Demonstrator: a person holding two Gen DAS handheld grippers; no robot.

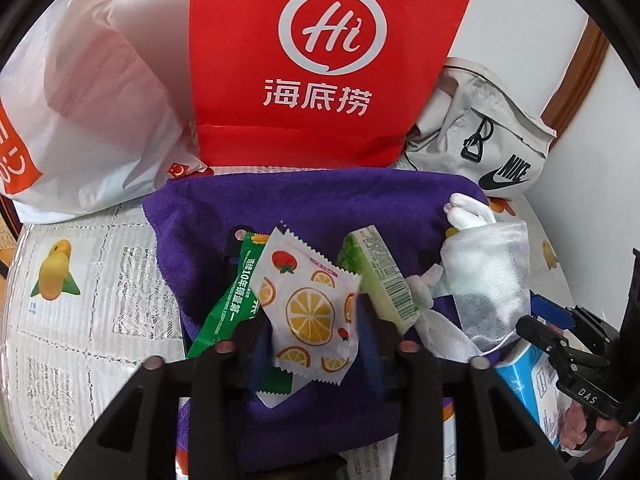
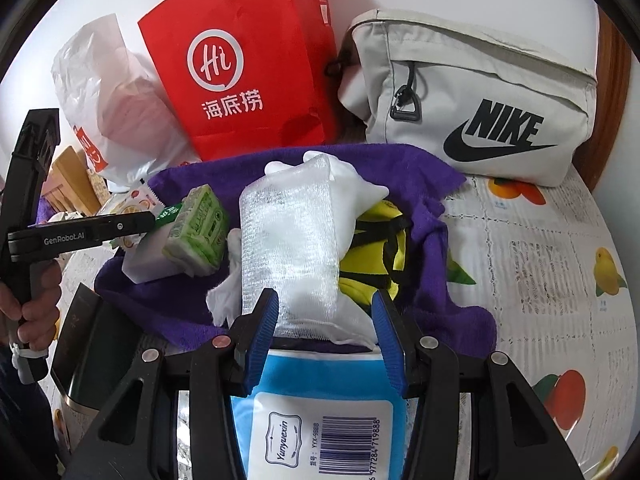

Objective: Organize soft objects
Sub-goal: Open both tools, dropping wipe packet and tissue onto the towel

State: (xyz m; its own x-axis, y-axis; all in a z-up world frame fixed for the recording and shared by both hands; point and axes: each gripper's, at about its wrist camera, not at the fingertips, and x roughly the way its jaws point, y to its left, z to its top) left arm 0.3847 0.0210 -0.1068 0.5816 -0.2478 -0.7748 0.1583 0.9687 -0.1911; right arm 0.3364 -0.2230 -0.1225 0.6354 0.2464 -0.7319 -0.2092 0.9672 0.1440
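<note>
a: why is everything piled on the purple towel [image 1: 304,196]?

b: it looks like a gathering spot. the soft things sit on it in the middle of the tabletop [image 1: 92,320], with the red paper bag [image 1: 320,60], the white plastic bag [image 1: 92,92] and the grey pouch [image 2: 480,92] standing behind, probably where things end up.

a: and the left tool [image 1: 310,344]?

b: its blue pads are on either side of the fruit-print sachet [image 1: 308,304], but i cannot tell whether they press it or stand just off it. the green packet [image 1: 232,292] lies under it, the green tissue pack [image 1: 380,276] just beside.

a: the right tool [image 2: 326,332]?

b: it holds the white mesh pouch [image 2: 296,248] by its lower end, jaws partly apart around the soft bulk, so the pouch stands up over the towel and the yellow cloth [image 2: 372,248]. a blue wipes pack [image 2: 320,412] lies below that tool.

a: risk?

b: i judge the sachet could slip; it is thin and slick.
</note>
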